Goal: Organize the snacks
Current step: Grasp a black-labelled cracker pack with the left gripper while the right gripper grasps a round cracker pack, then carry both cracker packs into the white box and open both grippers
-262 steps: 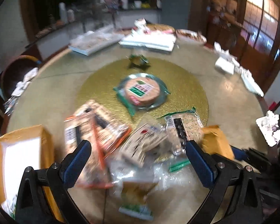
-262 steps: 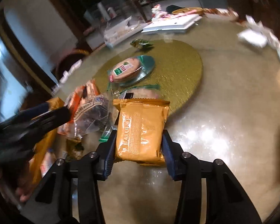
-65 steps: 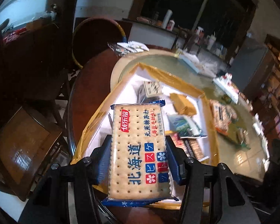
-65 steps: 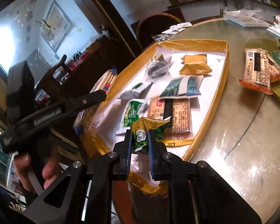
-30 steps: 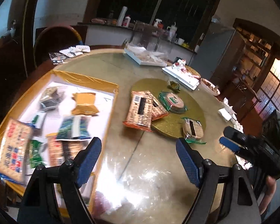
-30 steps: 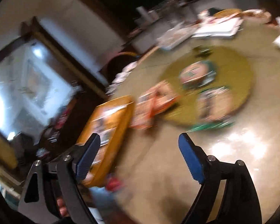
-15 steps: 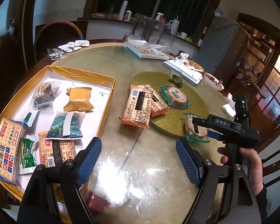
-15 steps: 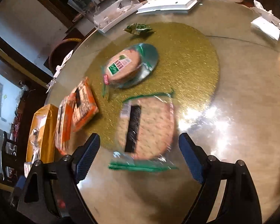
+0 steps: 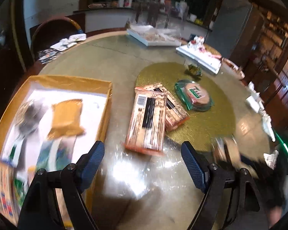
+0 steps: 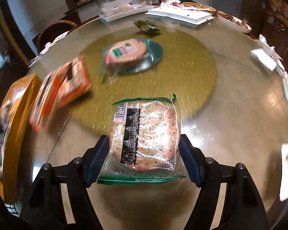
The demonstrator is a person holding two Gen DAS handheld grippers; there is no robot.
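Nearest in the right wrist view, the right gripper (image 10: 143,158) has its blue pads flanking the clear-wrapped cracker pack (image 10: 144,134) and apparently pressing its two long sides, gripping across the narrow width, likely so the stiff biscuits take the squeeze rather than the loose film ends. The left gripper (image 9: 142,164) hangs empty with its fingers spread wide above the glossy round table (image 9: 109,61), pointed at the two orange cracker packs (image 9: 149,122) overlapping at the near-left edge of the gold turntable (image 9: 211,118). To the left sits the gold-rimmed tray (image 9: 105,103), already holding several snacks; farther off, the round biscuit pack (image 9: 195,95) and a small green wrapper (image 9: 194,70) are still unsorted.
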